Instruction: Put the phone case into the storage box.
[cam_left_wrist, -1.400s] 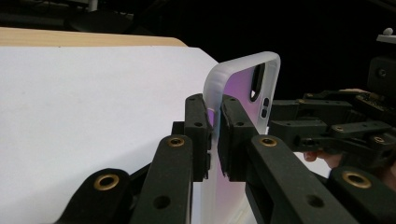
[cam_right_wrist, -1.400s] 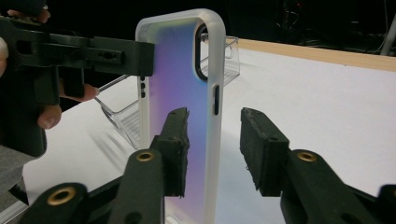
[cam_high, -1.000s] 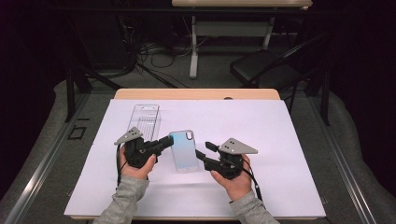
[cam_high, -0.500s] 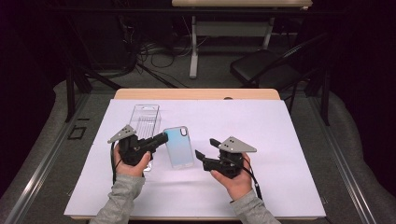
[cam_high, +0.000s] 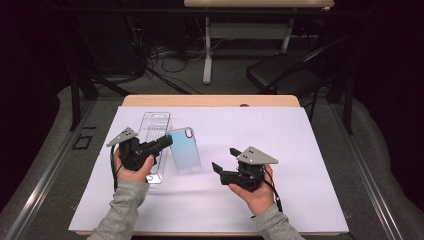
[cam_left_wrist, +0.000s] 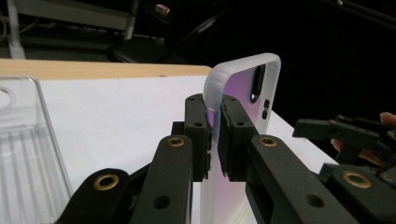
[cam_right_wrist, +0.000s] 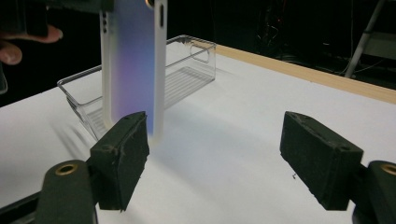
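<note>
Frosted plastic, bluish: the phone case (cam_high: 184, 149) has come left since a second ago, beside the clear tray (cam_high: 153, 131) now. My left gripper (cam_left_wrist: 212, 135) is clamped on its edge, lifting it above the white sheet (cam_high: 300, 150). My right gripper (cam_right_wrist: 215, 158) has just been opening, jaws wide, nothing between them.

White sheet (cam_high: 300, 150) on wooden table (cam_high: 210, 100), black chair (cam_high: 280, 75) (behind)

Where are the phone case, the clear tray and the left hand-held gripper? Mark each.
phone case (cam_high: 184, 150): high view, middle of its back.
clear tray (cam_right_wrist: 196, 58): right gripper view, far end wall.
left hand-held gripper (cam_left_wrist: 214, 126): left gripper view, between the fingertips clamped on the case edge.
</note>
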